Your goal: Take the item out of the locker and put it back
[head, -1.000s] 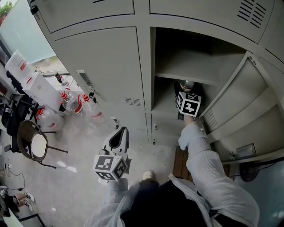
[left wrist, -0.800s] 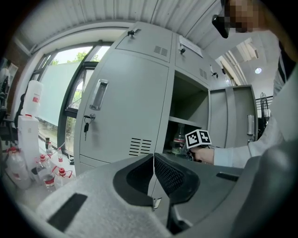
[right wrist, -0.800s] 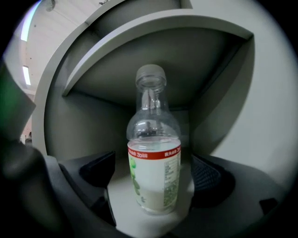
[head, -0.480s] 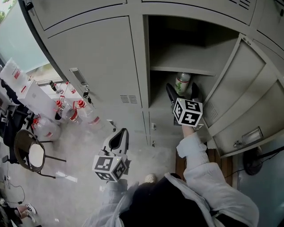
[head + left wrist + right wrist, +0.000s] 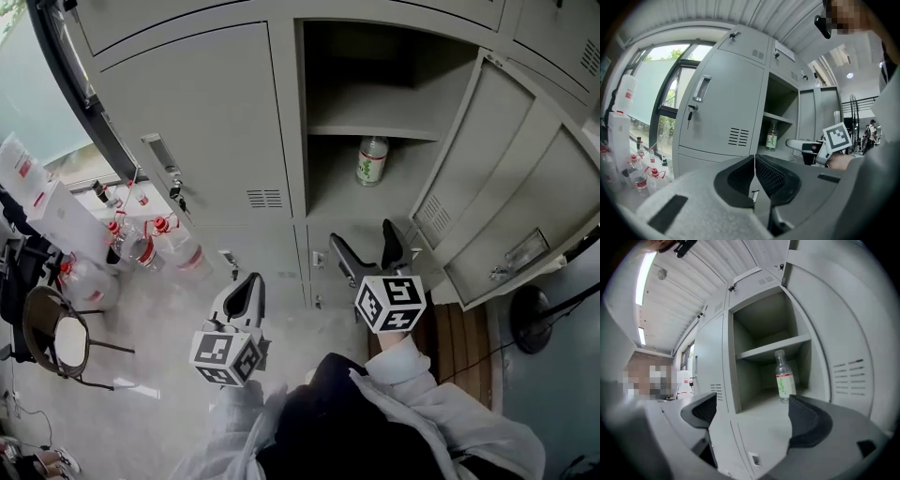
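Your L gripper (image 5: 246,286) hung low in front of you, jaws pressed together w/ nothing btwn them, pointed toward the closed door (image 5: 197,131) of the neighbouring compartment. Your R gripper (image 5: 364,239) sat just outside the open locker (image 5: 302,141), below its front edge. Its jaws had just been opening and stood wide apart w/ nothing btwn them, clear of the bottle (image 5: 371,161).

The bottle was a slim clear plastic one w/ a pale cap. A white label w/ green print wrapped its middle, w/ a thin red band along the label's top edge. It stood upright on the floor of the open compartment, under the shelf (image 5: 375,131), toward the R side and well back from the front lip. Neither gripper touched it.

The locker itself was pale grey metal. The compartment's door (image 5: 487,159) was swung out to the R, louvre vents on its inner face. In that compartment the shelf split the space into an upper and a lower part, and the bottle was in the lower part.

On the closed door to the L there was a recessed handle and a key (image 5: 178,197) hanging in the lock. Further L, on the floor (image 5: 159,309), a cluster of clear jugs (image 5: 141,239) w/ red caps stood by the window, and a chair (image 5: 61,342) w/ a round seat was nearby.
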